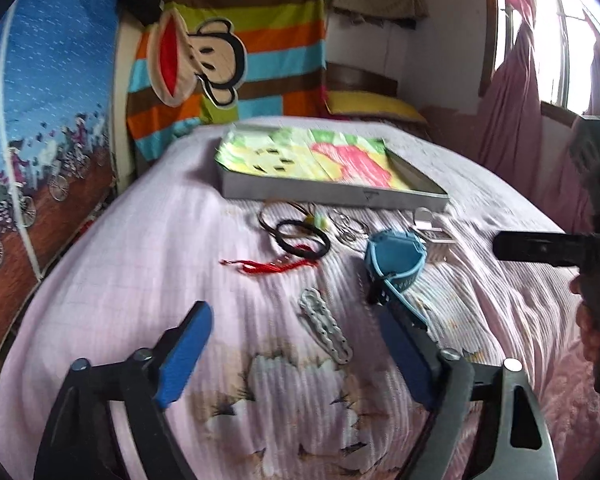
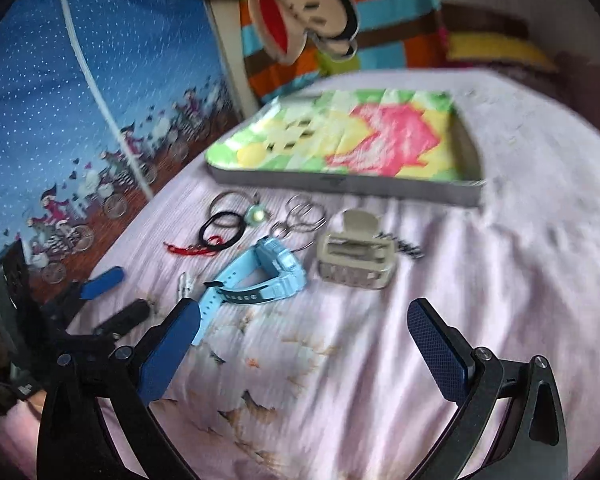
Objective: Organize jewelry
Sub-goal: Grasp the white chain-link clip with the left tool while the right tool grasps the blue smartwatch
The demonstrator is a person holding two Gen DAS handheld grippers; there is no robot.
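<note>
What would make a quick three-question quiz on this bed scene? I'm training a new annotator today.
1. True or false: the left gripper holds the blue watch.
2. Which lies nearest the tray: a) metal rings b) silver hair clip c) red cord?
3. Fill in: the right gripper is ____.

Key: 1 false; 2 a; 3 open.

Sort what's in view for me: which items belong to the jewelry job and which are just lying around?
Job: watch, bangles, hair ties, red cord, silver clip, claw clip, tray.
Lying about: yellow pillow, monkey blanket, curtain.
</note>
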